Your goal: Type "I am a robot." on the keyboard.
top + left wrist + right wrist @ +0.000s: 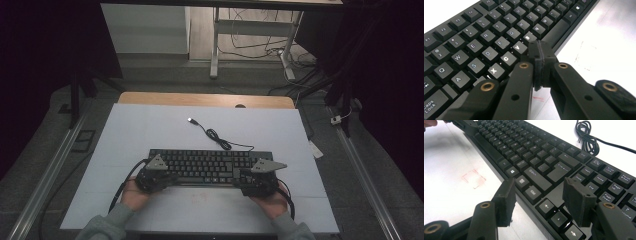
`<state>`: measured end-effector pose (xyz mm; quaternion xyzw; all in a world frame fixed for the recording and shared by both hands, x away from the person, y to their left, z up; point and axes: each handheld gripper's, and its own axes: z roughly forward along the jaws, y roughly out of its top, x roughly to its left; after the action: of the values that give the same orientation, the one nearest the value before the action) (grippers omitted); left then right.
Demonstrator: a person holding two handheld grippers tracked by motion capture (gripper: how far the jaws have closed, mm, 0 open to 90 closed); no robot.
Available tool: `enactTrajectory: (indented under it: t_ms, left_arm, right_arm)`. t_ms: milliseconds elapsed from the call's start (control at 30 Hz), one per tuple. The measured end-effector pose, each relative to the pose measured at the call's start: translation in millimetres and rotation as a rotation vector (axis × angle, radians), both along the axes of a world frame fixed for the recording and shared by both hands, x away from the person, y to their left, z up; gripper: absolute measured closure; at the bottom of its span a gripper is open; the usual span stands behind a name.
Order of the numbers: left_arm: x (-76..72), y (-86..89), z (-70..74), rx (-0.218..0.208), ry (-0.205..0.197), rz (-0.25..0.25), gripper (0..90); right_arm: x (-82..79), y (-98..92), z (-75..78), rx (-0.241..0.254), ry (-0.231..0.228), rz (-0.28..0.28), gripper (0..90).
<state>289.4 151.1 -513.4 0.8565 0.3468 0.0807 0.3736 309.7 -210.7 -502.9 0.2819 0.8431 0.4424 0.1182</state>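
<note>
Now we work the keyboard [210, 165], which lies across the near middle of the table [150, 125]. Left gripper [539, 53] has its jaws pressed together, empty, tip over the V/B keys. Right gripper [537, 195] is spread above the Ctrl/arrow keys. We'd press w/ the closed tip straight down, one key only, right kept clear.

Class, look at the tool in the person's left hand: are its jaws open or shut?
Shut. In the left gripper view the left tool has its two pads pressed flat together, nothing between them, above the keyboard near its front edge.
</note>
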Motion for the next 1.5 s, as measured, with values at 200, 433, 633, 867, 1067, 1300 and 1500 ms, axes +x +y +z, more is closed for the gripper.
enactTrajectory:
  t_ms: [200,433,633,867,1067,1300,1500]
  left_arm:
    - [2.5,-1.4,-2.9,0.008,-0.004,0.012,88.6]
    - [4.6,-3.2,-5.8,0.022,0.001,0.013,88.6]
    - [5.4,-4.8,-8.5,0.035,0.005,0.012,88.6]
    - [5.2,-6.4,-10.2,0.052,-0.001,0.013,88.7]
    - [1.1,2.2,-0.4,-0.005,-0.033,0.031,88.7]
    - [-5.7,16.0,8.2,-0.054,-0.047,0.071,85.4]
    - [-11.6,21.8,7.5,-0.056,-0.049,0.105,63.1]
  right_arm:
    - [-0.5,0.1,0.1,0.002,0.001,-0.003,44.4]
    - [-0.3,0.1,-0.1,-0.001,0.002,-0.006,44.4]
    - [-0.8,-0.1,0.4,-0.008,-0.002,-0.012,44.3]
    - [-1.2,-0.5,0.7,-0.007,-0.004,-0.014,44.3]
    - [-1.2,-1.1,1.0,-0.005,-0.003,-0.013,44.3]
    - [-1.1,-1.9,1.3,0.000,-0.003,-0.011,44.3]
    - [-0.7,-2.3,1.3,-0.003,-0.004,-0.013,44.3]
